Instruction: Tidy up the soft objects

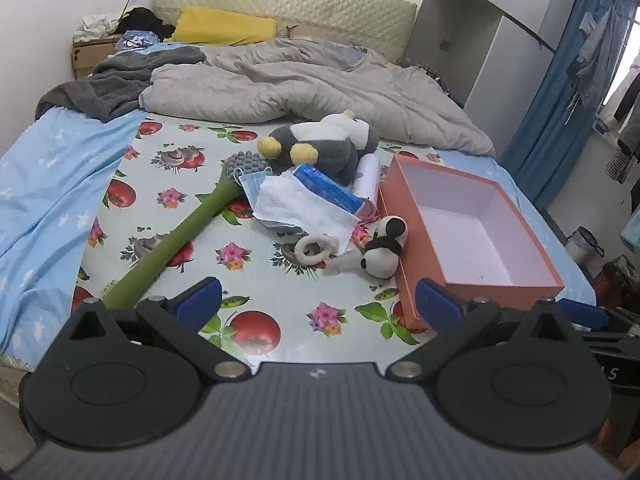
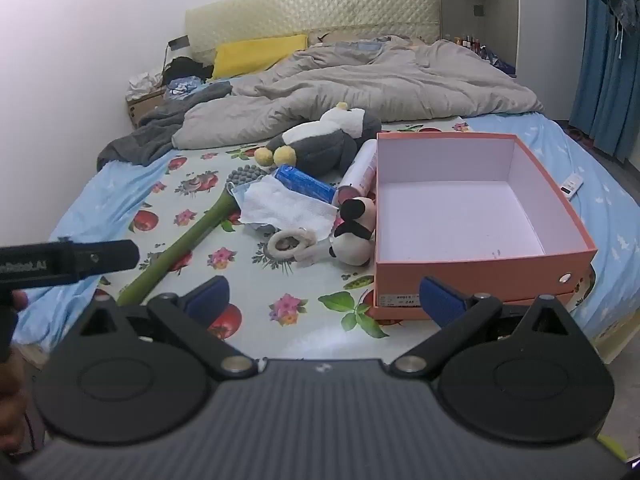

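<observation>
Ribbed blue claw (image 1: pixel 318 300) pads, fuzzy panda plush (image 1: pixel 383 249), sq. cardboard box (image 1: pixel 432 236).

Open tongs (image 2: pixel 324 296), orange box (image 2: pixel 476 276), panda plush (image 2: pixel 354 232)

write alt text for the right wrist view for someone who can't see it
An open, empty hand-held gripper hovers over a bed, facing an empty orange box on the right. Left of the box lie a small panda plush, a grey penguin plush, a white cloth and a green long-handled brush.
</observation>
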`<state>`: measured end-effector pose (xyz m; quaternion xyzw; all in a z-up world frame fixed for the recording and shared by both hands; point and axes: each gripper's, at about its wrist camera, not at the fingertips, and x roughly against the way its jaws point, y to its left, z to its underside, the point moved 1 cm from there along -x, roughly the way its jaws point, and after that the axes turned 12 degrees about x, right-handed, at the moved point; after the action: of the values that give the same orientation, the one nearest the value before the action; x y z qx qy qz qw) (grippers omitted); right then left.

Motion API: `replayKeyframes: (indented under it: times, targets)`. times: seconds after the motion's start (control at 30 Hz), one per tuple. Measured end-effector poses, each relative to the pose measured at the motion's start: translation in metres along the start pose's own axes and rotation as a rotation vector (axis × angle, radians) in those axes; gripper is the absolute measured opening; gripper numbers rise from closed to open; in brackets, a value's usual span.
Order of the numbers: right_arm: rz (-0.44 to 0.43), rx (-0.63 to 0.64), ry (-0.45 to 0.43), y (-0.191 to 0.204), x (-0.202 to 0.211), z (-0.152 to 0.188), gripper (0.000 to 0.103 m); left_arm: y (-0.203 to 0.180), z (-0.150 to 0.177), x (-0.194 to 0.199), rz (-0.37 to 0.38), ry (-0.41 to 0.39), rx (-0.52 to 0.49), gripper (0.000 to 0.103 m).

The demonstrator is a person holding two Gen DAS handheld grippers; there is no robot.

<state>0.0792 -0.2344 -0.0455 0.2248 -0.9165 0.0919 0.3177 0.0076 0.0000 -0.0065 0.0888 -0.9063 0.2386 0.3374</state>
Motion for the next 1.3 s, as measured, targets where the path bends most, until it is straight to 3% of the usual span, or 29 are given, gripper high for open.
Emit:
replayKeyframes:
  times: [1.3]
  targets:
    - [0.017,-0.001,0.011,0.000,-0.001,0.004,0.103,0.005,0.006,-0.010,-0.005,0.006,-0.010,0.103]
